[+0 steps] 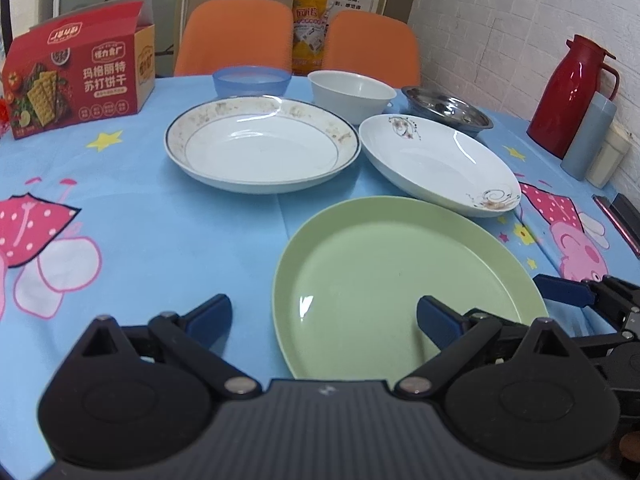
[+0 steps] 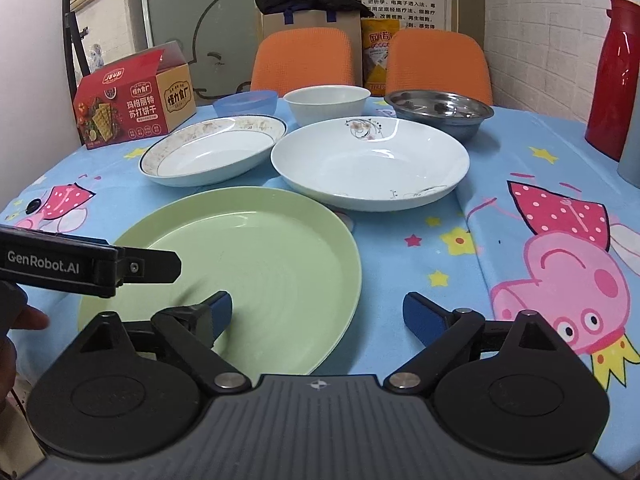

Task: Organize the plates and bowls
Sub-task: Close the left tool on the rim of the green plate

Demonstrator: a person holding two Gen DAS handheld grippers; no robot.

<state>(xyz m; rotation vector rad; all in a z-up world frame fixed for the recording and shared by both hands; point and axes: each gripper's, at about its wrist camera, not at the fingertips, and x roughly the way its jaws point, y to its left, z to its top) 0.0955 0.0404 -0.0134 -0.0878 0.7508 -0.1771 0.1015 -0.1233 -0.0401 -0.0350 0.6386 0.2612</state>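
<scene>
A green plate (image 1: 404,292) (image 2: 244,268) lies nearest on the blue tablecloth. Behind it sit a blue-rimmed white plate (image 1: 262,146) (image 2: 212,152) and a flower-patterned white plate (image 1: 436,162) (image 2: 370,162). Farther back stand a blue bowl (image 1: 251,81) (image 2: 245,104), a white bowl (image 1: 352,94) (image 2: 327,103) and a steel bowl (image 1: 448,110) (image 2: 438,111). My left gripper (image 1: 324,320) is open, its right finger over the green plate. My right gripper (image 2: 318,314) is open, straddling the plate's right edge. Neither holds anything.
A red cracker box (image 1: 80,76) (image 2: 134,98) stands at the back left. A red thermos (image 1: 568,92) (image 2: 616,80) and a grey cup (image 1: 588,136) stand at the right. Two orange chairs (image 1: 236,36) (image 2: 438,62) are behind the table. A hand (image 2: 24,320) shows at left.
</scene>
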